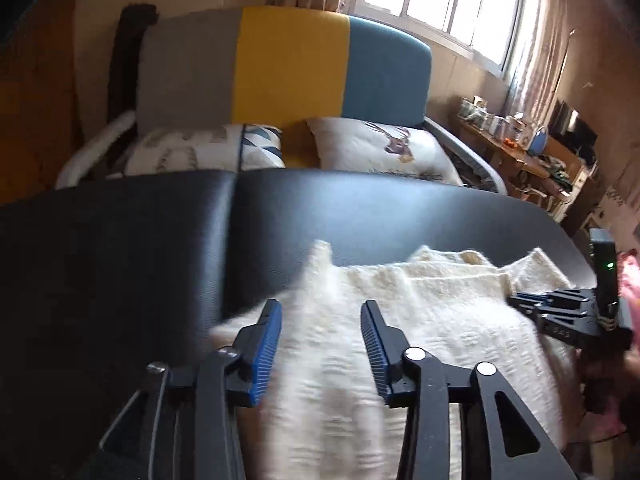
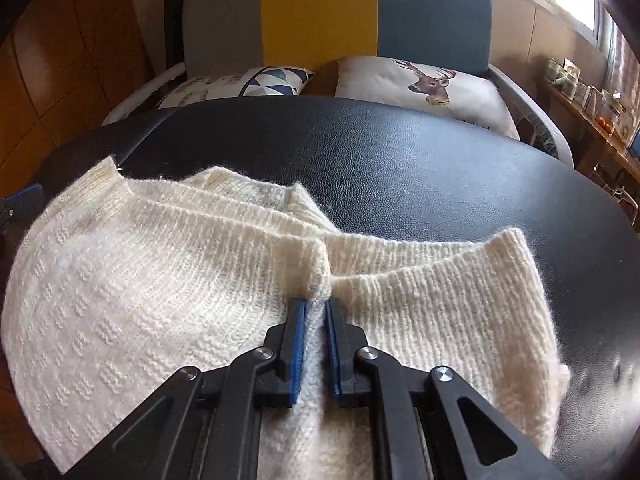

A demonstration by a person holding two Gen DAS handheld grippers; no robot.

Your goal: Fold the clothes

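A cream knitted sweater [image 2: 160, 288] lies on a black leather table [image 2: 400, 168]. My right gripper [image 2: 316, 308] is shut on a fold of the sweater near its ribbed edge, with knit pinched between the blue pads. In the left wrist view the sweater [image 1: 420, 320] is blurred with motion. My left gripper [image 1: 320, 316] is open above its left part, jaws wide apart, nothing between them held. The right gripper [image 1: 560, 312] shows at the right edge of that view. A blue tip of the left gripper [image 2: 24, 196] shows at the left edge of the right wrist view.
Behind the table [image 1: 120, 248] stands a sofa with a grey, yellow and blue back [image 1: 288, 68] and patterned cushions [image 2: 424, 80]. A cluttered wooden desk [image 1: 520, 148] stands at the right under a window. Something pink [image 1: 628, 276] is at the far right edge.
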